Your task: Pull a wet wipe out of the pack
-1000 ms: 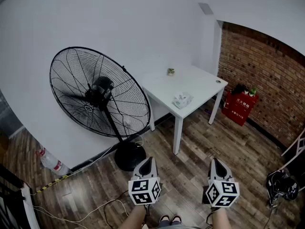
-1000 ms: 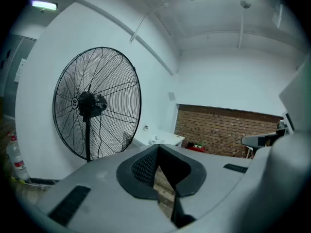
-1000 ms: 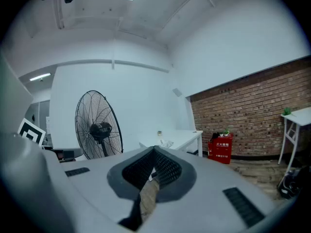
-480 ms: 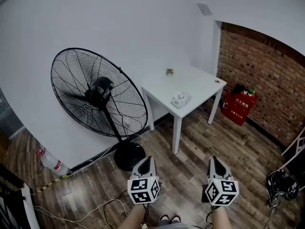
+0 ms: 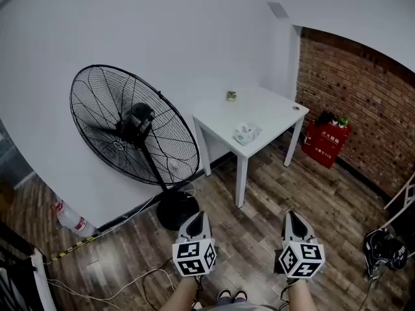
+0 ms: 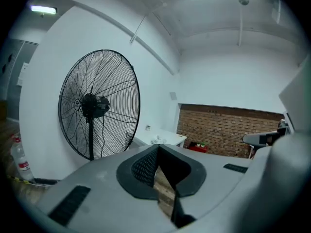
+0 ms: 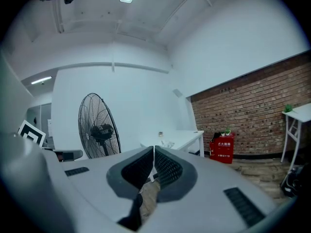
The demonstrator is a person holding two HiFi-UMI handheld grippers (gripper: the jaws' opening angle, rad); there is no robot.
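The wet wipe pack (image 5: 247, 133) lies near the front edge of a small white table (image 5: 272, 112), well ahead of me across the wooden floor. It shows small and far off as the pack (image 6: 156, 140) in the left gripper view and the pack (image 7: 168, 143) in the right gripper view. My left gripper (image 5: 196, 220) and right gripper (image 5: 293, 218) are held low and side by side near my feet, pointing towards the table. Both are shut with their tips together and nothing between them; the same shows for the left gripper (image 6: 158, 146) and the right gripper (image 7: 154, 148).
A large black pedestal fan (image 5: 133, 128) stands left of the table against the white wall. A small jar (image 5: 231, 96) sits at the table's back. A red box (image 5: 326, 144) stands by the brick wall, a plastic bottle (image 5: 70, 219) lies at left, and a black bag (image 5: 382, 248) at right.
The head view has shifted very slightly; both grippers stay low, shut and in about the same place.
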